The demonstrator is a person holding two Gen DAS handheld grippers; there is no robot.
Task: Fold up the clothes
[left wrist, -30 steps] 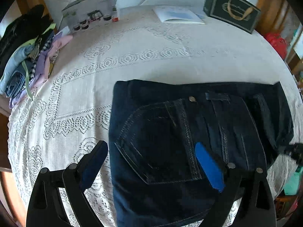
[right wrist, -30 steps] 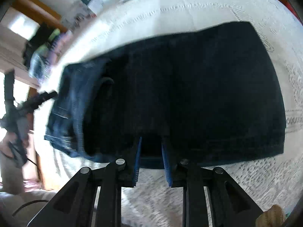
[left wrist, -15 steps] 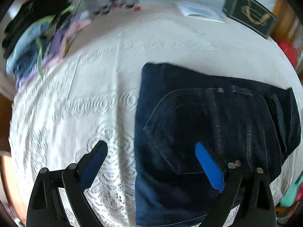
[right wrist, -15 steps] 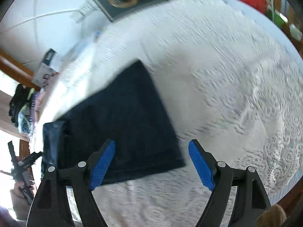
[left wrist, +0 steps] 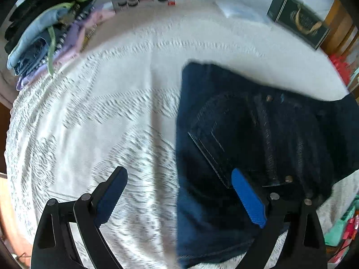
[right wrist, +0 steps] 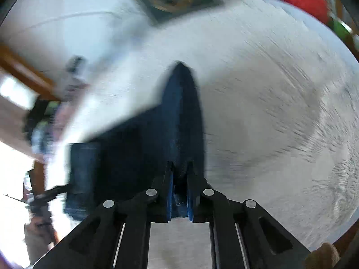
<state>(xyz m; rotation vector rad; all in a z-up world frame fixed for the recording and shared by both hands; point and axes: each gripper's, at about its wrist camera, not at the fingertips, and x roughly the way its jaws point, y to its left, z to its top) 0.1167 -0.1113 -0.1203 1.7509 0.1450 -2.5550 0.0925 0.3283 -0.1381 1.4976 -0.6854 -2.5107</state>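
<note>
The dark jeans (left wrist: 258, 139) lie on the lace-covered worktop (left wrist: 101, 112), folded to a compact block with the back pocket up. The right claw (right wrist: 179, 170) is nearly closed on a raised edge of the denim — judged a fold in progress. The left claw (left wrist: 177, 192) is spread wide and empty — the jeans' left edge lies between its fingers.

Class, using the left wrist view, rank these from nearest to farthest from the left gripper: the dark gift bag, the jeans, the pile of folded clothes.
1. The jeans: right beside the left gripper, its right finger over the denim.
2. The pile of folded clothes: far left edge of the table.
3. The dark gift bag: far right, at the table's back edge.
</note>
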